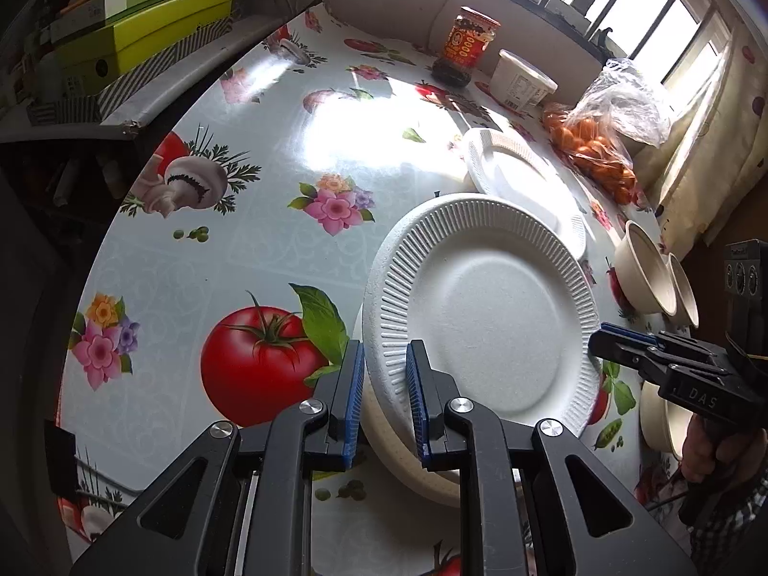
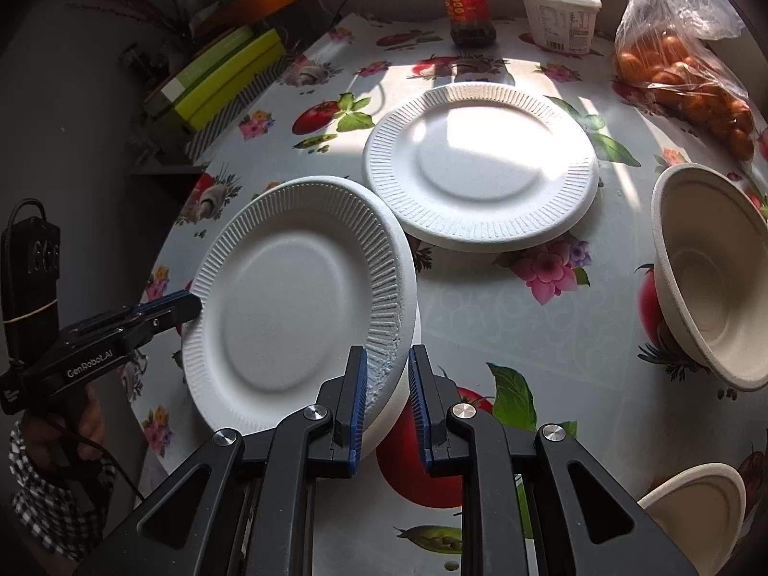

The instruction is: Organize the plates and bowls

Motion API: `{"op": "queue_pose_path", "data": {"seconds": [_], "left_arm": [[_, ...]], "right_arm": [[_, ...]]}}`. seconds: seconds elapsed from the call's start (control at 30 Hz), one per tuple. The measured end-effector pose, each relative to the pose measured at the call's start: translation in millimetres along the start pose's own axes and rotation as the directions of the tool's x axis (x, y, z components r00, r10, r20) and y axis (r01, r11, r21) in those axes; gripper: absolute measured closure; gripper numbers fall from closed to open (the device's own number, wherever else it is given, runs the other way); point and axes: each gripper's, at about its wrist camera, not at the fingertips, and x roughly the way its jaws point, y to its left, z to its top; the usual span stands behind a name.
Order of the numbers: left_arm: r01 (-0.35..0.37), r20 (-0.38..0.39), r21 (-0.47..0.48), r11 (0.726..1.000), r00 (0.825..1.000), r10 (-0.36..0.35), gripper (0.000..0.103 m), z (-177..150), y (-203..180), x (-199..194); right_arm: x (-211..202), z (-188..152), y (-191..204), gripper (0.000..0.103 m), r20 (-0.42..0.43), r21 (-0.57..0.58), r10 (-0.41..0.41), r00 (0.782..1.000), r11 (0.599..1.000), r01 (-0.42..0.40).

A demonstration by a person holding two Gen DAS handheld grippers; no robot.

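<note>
A white ribbed foam plate [image 1: 485,307] [image 2: 288,307] hangs tilted just above the flowered tablecloth, held by both grippers at opposite rims. My left gripper [image 1: 384,350] is shut on its near-left rim and shows in the right wrist view as a black finger [image 2: 168,309] at the plate's edge. My right gripper [image 2: 386,353] is shut on the opposite rim. A beige bowl [image 1: 413,470] peeks out under the plate. A second white plate [image 1: 509,177] [image 2: 480,168] lies flat beyond it. Two beige bowls [image 1: 643,278] [image 2: 710,278] lean on their sides at the right.
A red-labelled jar [image 2: 463,0], a white tub [image 2: 559,17] and a bag of orange fruit [image 2: 686,81] stand along the far edge. Green boxes [image 1: 144,33] sit on a shelf beside the table. Another beige bowl [image 2: 696,504] lies near the front right.
</note>
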Motion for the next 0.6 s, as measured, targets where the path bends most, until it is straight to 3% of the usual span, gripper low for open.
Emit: {"op": "queue_pose_path", "data": {"seconds": [0.6], "left_arm": [[-0.014,-0.007,0.01,1.0,1.0,0.014,0.084,-7.6,-2.6,0.0]], "right_arm": [[5.7,-10.7,-1.5,0.085,-0.014,-0.005,-0.011,1.0,1.0,0.011]]}}
